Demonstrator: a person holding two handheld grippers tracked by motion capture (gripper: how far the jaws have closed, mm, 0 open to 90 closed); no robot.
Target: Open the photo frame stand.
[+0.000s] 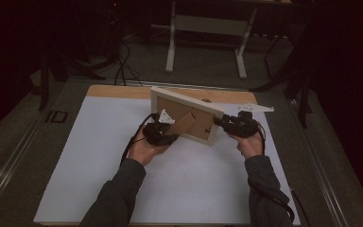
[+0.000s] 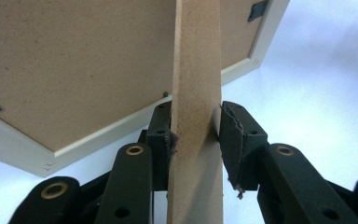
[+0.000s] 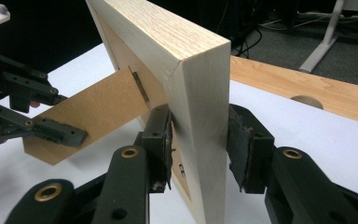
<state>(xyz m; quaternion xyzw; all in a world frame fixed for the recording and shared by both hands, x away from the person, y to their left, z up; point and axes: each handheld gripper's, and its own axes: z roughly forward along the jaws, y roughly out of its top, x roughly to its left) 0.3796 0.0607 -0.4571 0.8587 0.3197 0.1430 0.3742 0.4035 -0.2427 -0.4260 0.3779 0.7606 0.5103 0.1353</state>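
Observation:
A pale wooden picture frame (image 1: 189, 101) is held upright and tilted above the white sheet, its brown back (image 2: 74, 60) facing me. Its brown fibreboard stand flap (image 1: 185, 124) swings out from the back toward the left. My left gripper (image 1: 170, 135) is shut on that flap (image 2: 196, 93), with a pad against each of its long edges (image 2: 196, 140). My right gripper (image 1: 219, 122) is shut on the frame's right-hand rail (image 3: 200, 84), its pads pressing front and back (image 3: 199, 140). In the right gripper view, the left gripper (image 3: 51, 126) clasps the flap (image 3: 93, 112) at far left.
A white sheet (image 1: 170, 189) covers most of the wooden table (image 1: 118, 91), whose bare far strip has a round notch (image 3: 307, 100). Beyond the table stand a white desk's legs (image 1: 171, 47), with cables on the grey floor (image 1: 123, 66). The surroundings are dark.

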